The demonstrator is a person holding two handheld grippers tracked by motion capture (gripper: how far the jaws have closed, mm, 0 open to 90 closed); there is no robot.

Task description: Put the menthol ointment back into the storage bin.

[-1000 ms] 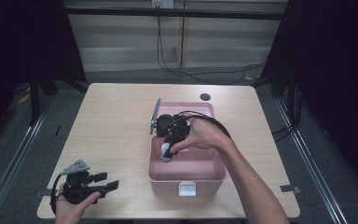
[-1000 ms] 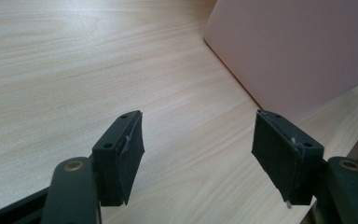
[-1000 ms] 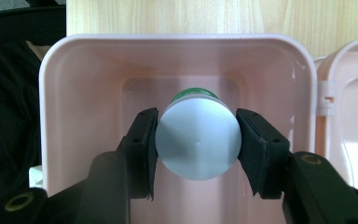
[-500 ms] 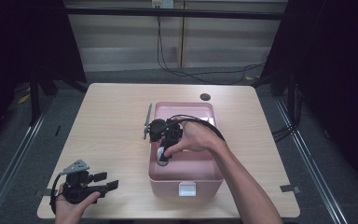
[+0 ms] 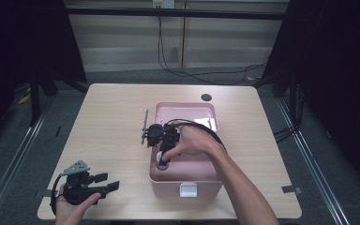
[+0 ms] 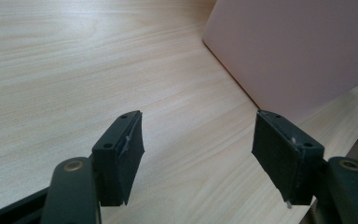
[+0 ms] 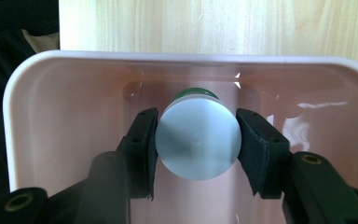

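operator: pink plastic bin (image 5: 183,177) is holding the work; the right gripper (image 7: 196,140) is reaching down into its near-left corner, and its jaws are clamping the white-capped bottle (image 7: 198,140) on both sides of the cap. what is the correct handling here?

technician: judging by the right gripper view, the pads are pressing the cap rim squarely, so the grip is looking centred. the bottle is sitting just beside the bin's end wall, so a straight vertical travel is advisable, keeping clear of that wall and the rim. squeezing harder is probably unnecessary.

operator: which way is the bottle pointing?

technician: it is standing upright; the white cap is facing up toward the gripper's camera, a green band is showing just below it, and the long axis is running vertically, in line with the gripper.

operator: and the left gripper (image 5: 104,186)?

technician: it is resting near the table's (image 5: 108,122) front-left corner, well apart from the bin, jaws spread wide and holding nothing.
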